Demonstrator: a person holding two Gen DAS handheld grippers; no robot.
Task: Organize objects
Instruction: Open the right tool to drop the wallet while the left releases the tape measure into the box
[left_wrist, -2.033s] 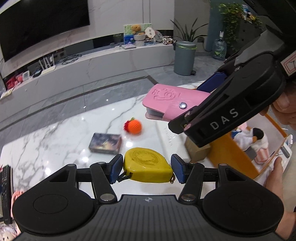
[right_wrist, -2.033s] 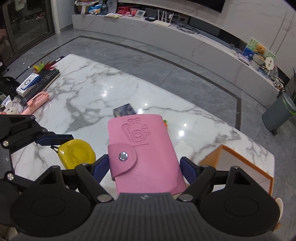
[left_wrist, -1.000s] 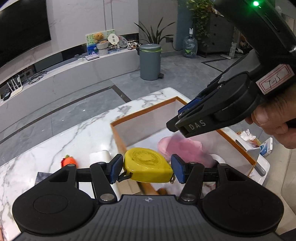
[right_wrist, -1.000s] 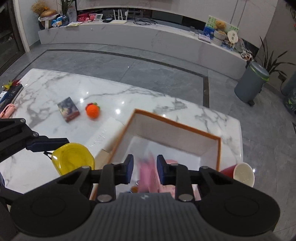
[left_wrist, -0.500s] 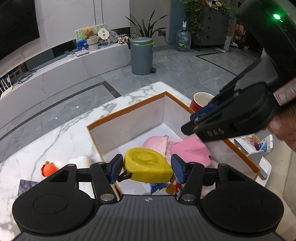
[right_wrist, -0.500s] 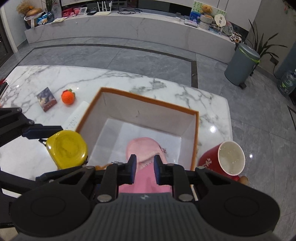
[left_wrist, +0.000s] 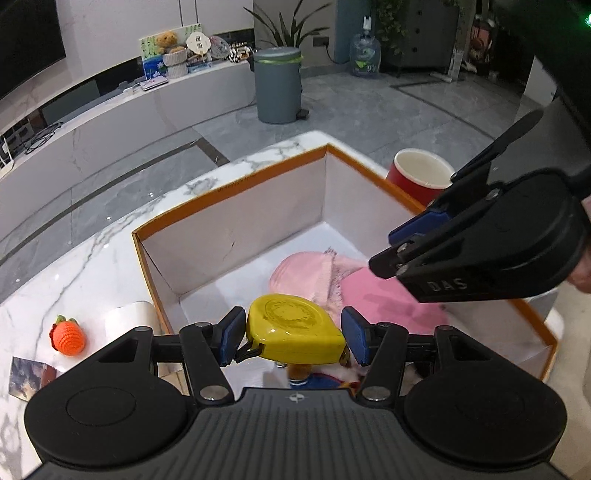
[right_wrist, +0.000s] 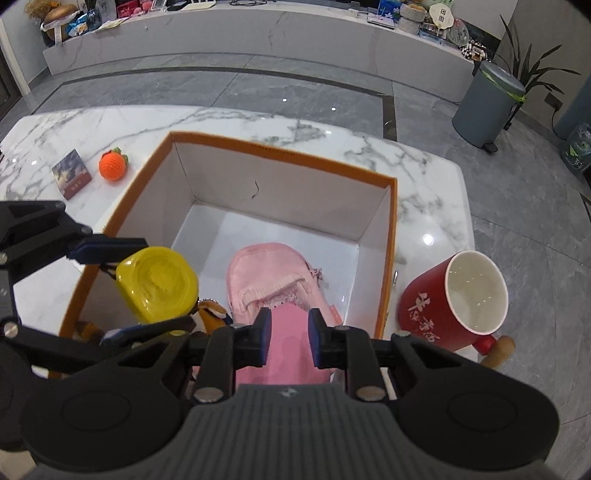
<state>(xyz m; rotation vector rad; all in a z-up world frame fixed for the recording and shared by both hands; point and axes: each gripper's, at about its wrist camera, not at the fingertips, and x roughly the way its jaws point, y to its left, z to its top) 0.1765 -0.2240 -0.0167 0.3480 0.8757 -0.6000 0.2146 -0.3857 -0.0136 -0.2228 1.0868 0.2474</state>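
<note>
marble surface (right_wrist: 229, 118) carried everything, spreading ahead of both grippers. on it sat an orange-rimmed box (right_wrist: 284, 153) with white inner walls, open at the top, directly under and ahead of the two grippers. a pink pouch (right_wrist: 271, 273) lay on the box floor just ahead of the right gripper (right_wrist: 286, 326), and a flat pink wallet (right_wrist: 291, 350) lay below that gripper's fingers, partly over the pouch. the right gripper hung over the box with its jaws narrowly parted and nothing pinched between them; the wallet showed through the gap, lower down. a red cup (right_wrist: 452, 301) with a white inside stood on the surface outside the box, just to the right of the right gripper. the left gripper (left_wrist: 293, 334) was closed on a yellow tape measure (left_wrist: 295, 328), its blue pads pressing both sides, held above the near part of the box and to the left of the right gripper. a small dark card box (right_wrist: 72, 179) lay on the surface far ahead and left of both grippers, outside the orange-rimmed box. an orange knitted fruit (right_wrist: 112, 166) lay just beside it, apart from the box wall.
</note>
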